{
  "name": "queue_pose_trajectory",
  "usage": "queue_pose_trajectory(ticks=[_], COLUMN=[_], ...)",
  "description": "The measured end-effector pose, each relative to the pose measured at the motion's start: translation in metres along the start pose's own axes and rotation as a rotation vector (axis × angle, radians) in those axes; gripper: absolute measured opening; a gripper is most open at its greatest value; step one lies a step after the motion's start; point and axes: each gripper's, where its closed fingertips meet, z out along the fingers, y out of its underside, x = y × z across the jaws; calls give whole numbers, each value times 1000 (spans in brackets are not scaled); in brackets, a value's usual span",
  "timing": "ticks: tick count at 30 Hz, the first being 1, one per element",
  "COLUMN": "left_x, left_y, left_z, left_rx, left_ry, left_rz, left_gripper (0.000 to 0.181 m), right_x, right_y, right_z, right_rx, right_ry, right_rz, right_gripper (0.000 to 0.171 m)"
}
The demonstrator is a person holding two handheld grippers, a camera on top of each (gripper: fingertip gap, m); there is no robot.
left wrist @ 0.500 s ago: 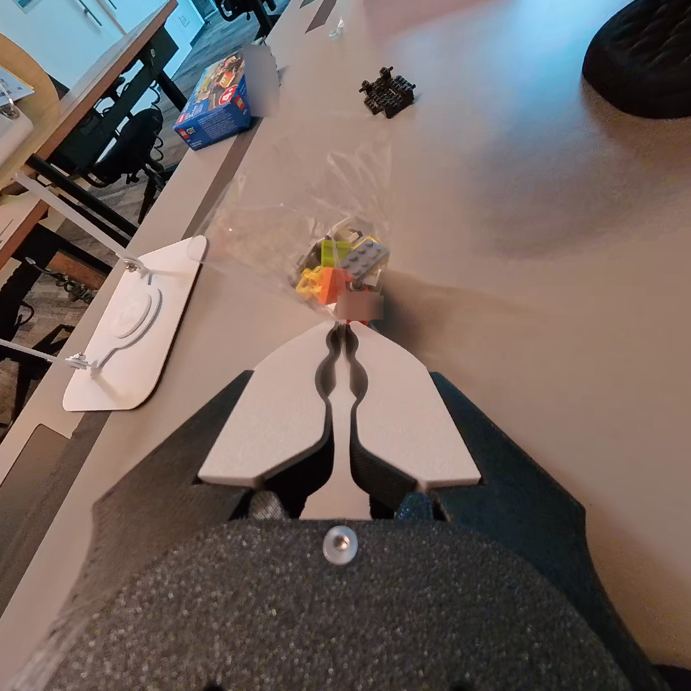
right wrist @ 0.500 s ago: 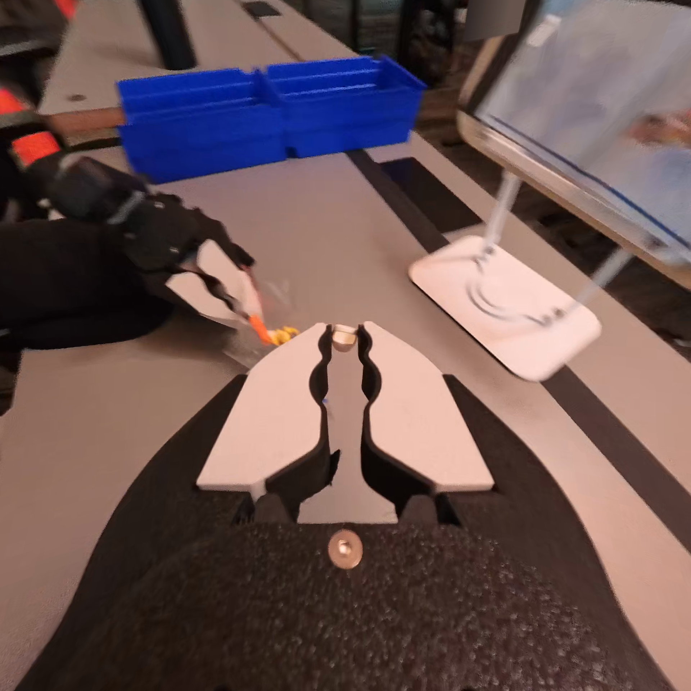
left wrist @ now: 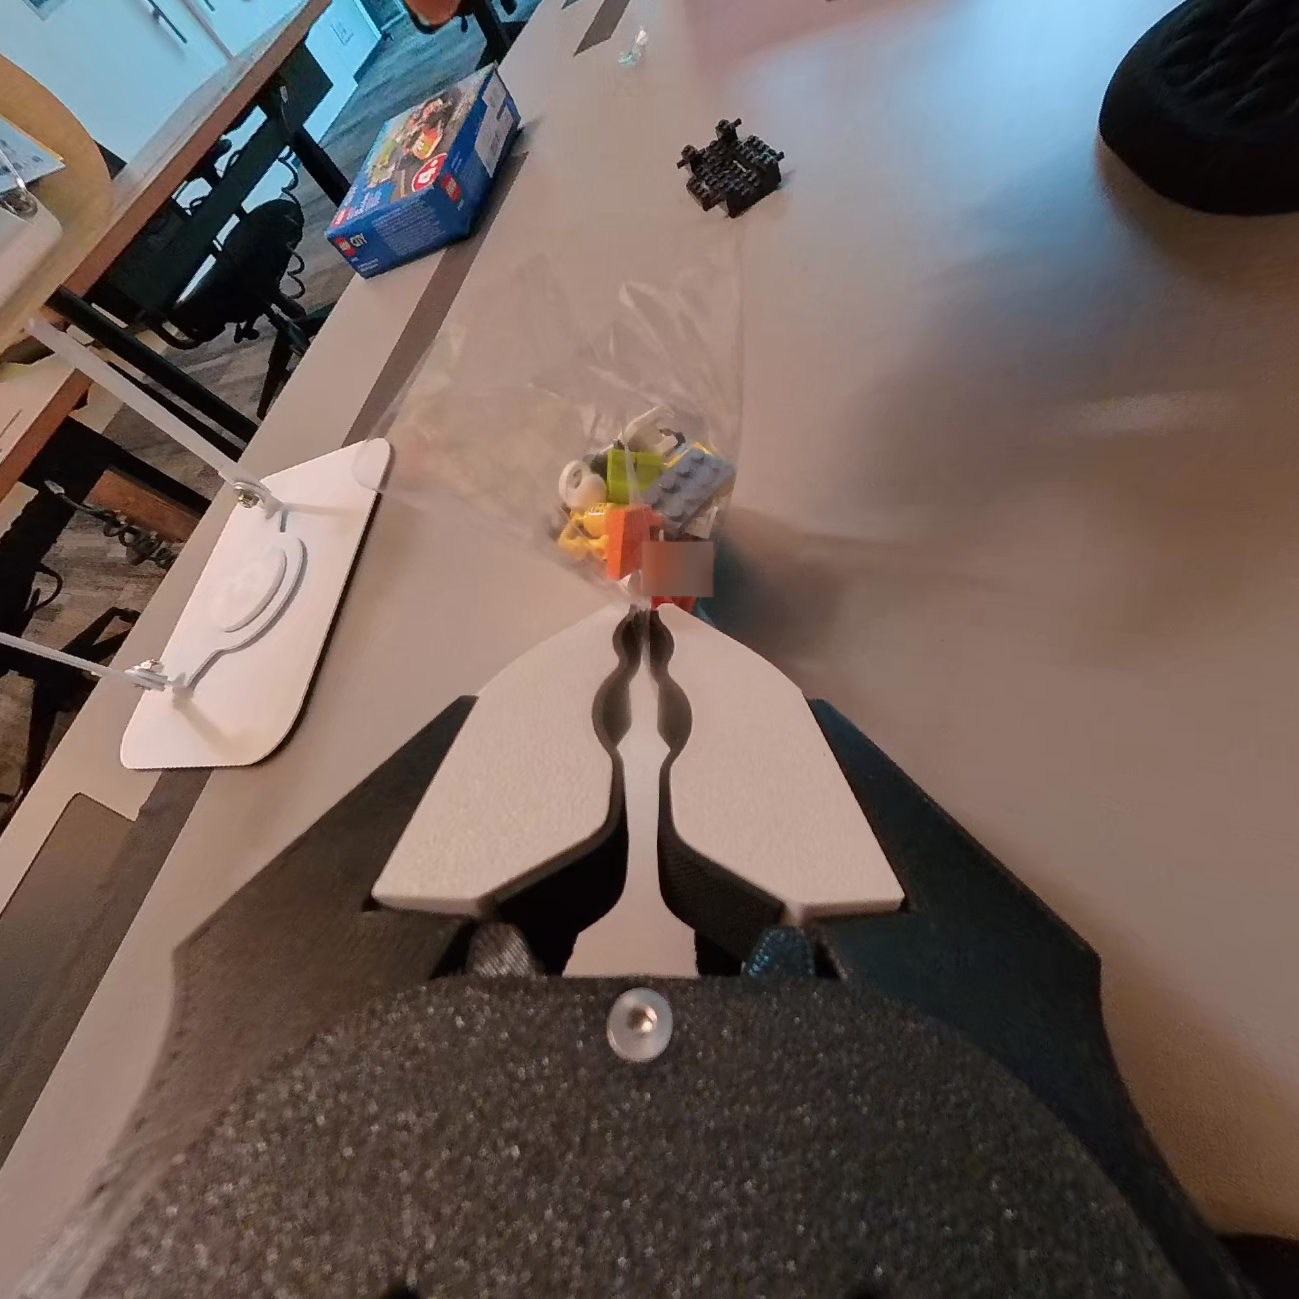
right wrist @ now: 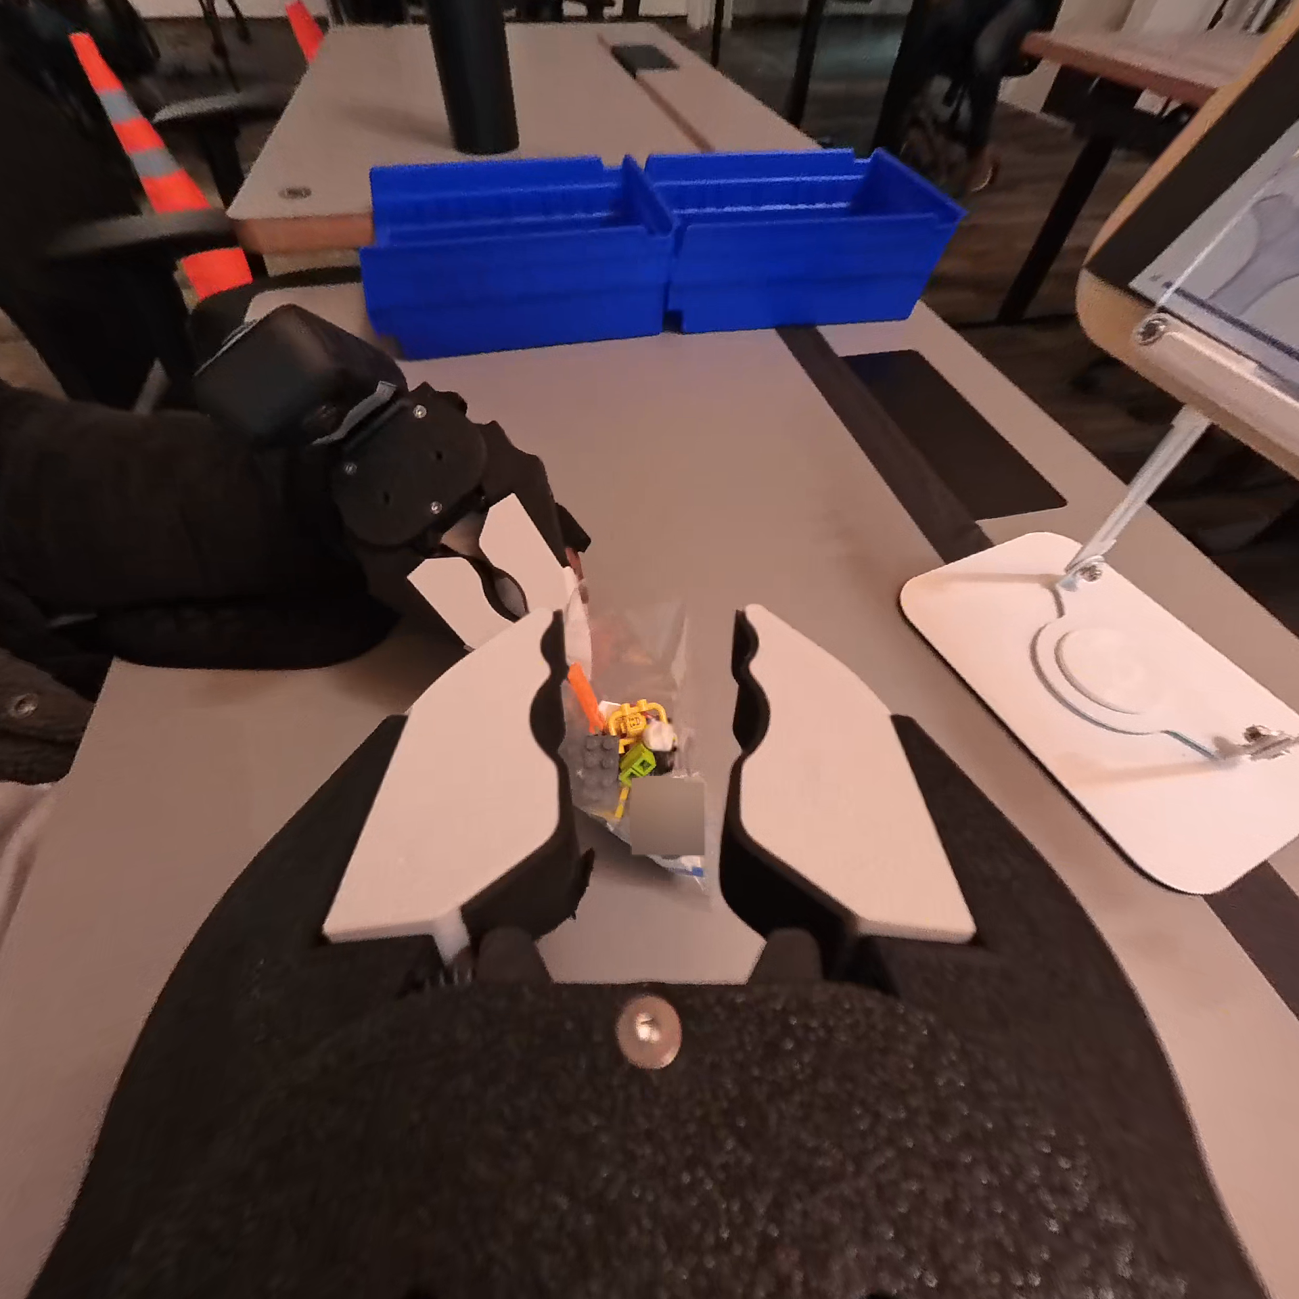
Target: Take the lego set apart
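Right wrist view: the right gripper (right wrist: 647,618), pinched on 1 small piece 0.5 s ago, now gapes over the bag of bricks (right wrist: 632,745) on the table (right wrist: 738,457), suggesting that piece was dropped in; the left gripper (left wrist: 643,615) stays clamped on the bag's corner.

My left tool (left wrist: 643,615) has matt white fingers pinching a crinkly, glossy clear plastic bag (left wrist: 562,393) of shiny plastic bricks (left wrist: 692,485). Ahead, the grey worktop (left wrist: 984,562) looks smooth, softly sheened.
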Motion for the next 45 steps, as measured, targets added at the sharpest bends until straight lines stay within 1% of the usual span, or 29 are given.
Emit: queue_pose_trajectory(ticks=[2,4,6,8,13,15,16,17,18,19,22,26,29,32,35,39,41,45], left_x=[0,-1,-2,-2,-3,-4,-4,-5,-8,-12,-24,-21,-24,-21,-24,-25,-29,-20], left_y=[0,1,1,2,2,2,3,5,7,11,9,14,10,14,6,15,10,14], left_z=[0,0,0,0,0,1,0,0,-2,-5,-12,-9,-13,-11,-13,-12,-17,-9], left_rx=[0,0,0,2,10,11,10,6,5,8,69,40,74,50,87,46,94,54], left_ry=[-1,-3,-4,-5,-9,-9,-9,-8,-10,-4,12,-3,23,26,20,11,19,47], left_rz=[-2,-5,-7,-9,-18,-17,-20,-24,-40,-78,-216,-174,-245,-240,-254,-249,-292,-268], left_gripper=[1,1,1,2,1,1,1,1,1,1,0,0,0,0,0,0,0,0], right_x=[6,11,9,6,20,20,16,14,15,19,26,20,24,22,27,23,25,24], right_y=[7,26,48,70,95,94,91,89,89,89,87,81,84,88,90,92,92,94], right_z=[-5,-9,-9,-3,14,21,23,25,24,20,9,11,6,7,3,11,6,11], right_rx=[6,-26,-35,-31,-30,5,23,32,34,38,80,81,89,72,81,54,68,49], right_ry=[30,49,-6,-79,-173,-221,-247,-254,-239,-222,-199,-175,-170,-160,-159,-156,-163,-156], right_rz=[-3,-36,-40,0,71,108,116,118,115,118,148,94,119,107,133,112,133,119], right_gripper=[46,46,44,44,45,42,34,23,6,0,0,0,0,0,0,0,0,0])
